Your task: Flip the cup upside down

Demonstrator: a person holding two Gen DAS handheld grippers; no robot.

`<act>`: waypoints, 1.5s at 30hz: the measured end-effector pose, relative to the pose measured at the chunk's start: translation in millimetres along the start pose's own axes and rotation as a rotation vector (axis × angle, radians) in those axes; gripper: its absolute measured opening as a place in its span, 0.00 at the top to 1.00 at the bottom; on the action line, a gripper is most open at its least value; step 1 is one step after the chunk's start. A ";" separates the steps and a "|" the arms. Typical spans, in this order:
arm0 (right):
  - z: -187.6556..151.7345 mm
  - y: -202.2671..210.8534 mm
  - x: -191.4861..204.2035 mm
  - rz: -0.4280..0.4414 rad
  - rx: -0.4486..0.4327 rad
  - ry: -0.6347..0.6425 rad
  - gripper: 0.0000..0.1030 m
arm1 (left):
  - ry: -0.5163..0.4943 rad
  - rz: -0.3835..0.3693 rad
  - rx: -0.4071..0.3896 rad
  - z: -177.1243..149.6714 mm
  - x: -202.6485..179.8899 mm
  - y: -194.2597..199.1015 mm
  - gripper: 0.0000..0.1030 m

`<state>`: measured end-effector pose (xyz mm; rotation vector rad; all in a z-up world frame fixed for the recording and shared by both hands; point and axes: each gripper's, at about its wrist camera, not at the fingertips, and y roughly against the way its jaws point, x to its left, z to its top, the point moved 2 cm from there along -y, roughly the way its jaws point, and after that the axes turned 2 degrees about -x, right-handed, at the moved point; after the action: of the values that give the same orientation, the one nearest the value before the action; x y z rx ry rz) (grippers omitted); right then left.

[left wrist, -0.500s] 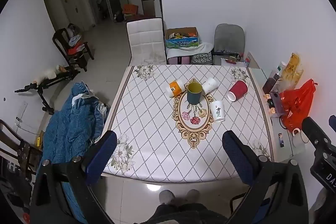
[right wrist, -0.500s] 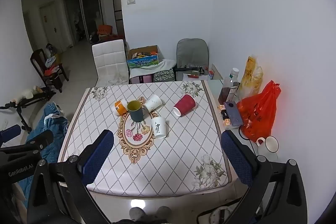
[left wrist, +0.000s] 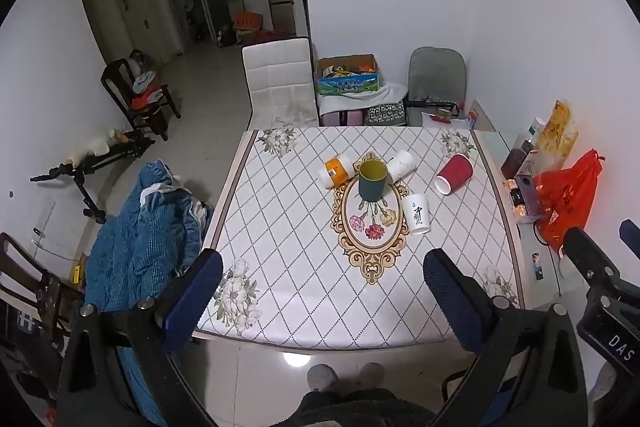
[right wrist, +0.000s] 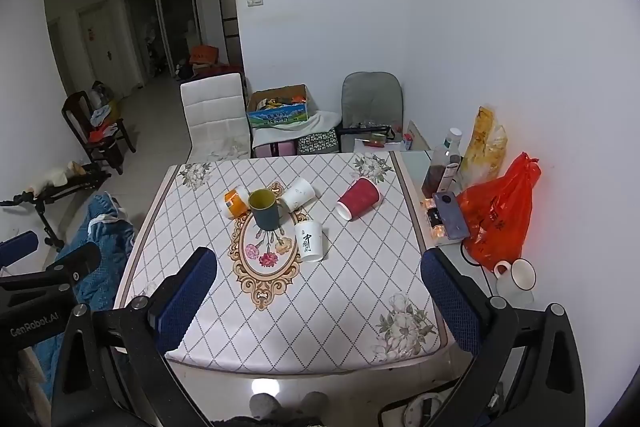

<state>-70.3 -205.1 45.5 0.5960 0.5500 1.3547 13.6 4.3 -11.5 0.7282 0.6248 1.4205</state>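
A dark green cup (left wrist: 372, 181) (right wrist: 264, 209) with a yellow-green inside stands upright, mouth up, on the table's oval flower motif. Around it lie an orange-and-white cup (left wrist: 336, 171) (right wrist: 235, 202), a white cup (left wrist: 401, 164) (right wrist: 298, 194), a white cup with black writing (left wrist: 417, 214) (right wrist: 310, 241) and a red cup (left wrist: 454, 174) (right wrist: 358, 198), all on their sides. My left gripper (left wrist: 322, 281) and right gripper (right wrist: 318, 285) are both open and empty, held high above the table's near edge, well short of the cups.
The table (left wrist: 288, 227) (right wrist: 360, 287) has a diamond-pattern cloth. An orange bag (right wrist: 496, 215), a bottle (right wrist: 442, 163), a phone (right wrist: 450, 215) and a white mug (right wrist: 516, 277) stand on the right side shelf. A white chair (left wrist: 278, 83) is behind the table, a blue jacket (left wrist: 140, 239) to the left.
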 end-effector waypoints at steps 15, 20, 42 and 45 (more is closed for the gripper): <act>-2.2 0.3 0.4 0.005 -0.004 -0.002 0.00 | -0.004 0.007 -0.001 0.2 -1.0 5.5 0.00; -3.2 1.7 0.2 0.008 -0.004 -0.006 0.00 | -0.004 0.007 -0.003 0.7 -0.9 5.7 0.00; -1.0 0.3 -1.3 0.008 -0.004 -0.009 0.00 | -0.009 0.008 -0.007 3.7 -4.3 5.7 0.00; -1.1 0.3 -1.8 0.009 -0.002 -0.009 0.00 | -0.009 0.007 -0.006 3.7 -4.4 5.9 0.00</act>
<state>-71.5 -206.7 44.9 0.6030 0.5394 1.3603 12.3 -0.3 -4.8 0.7327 0.6112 1.4245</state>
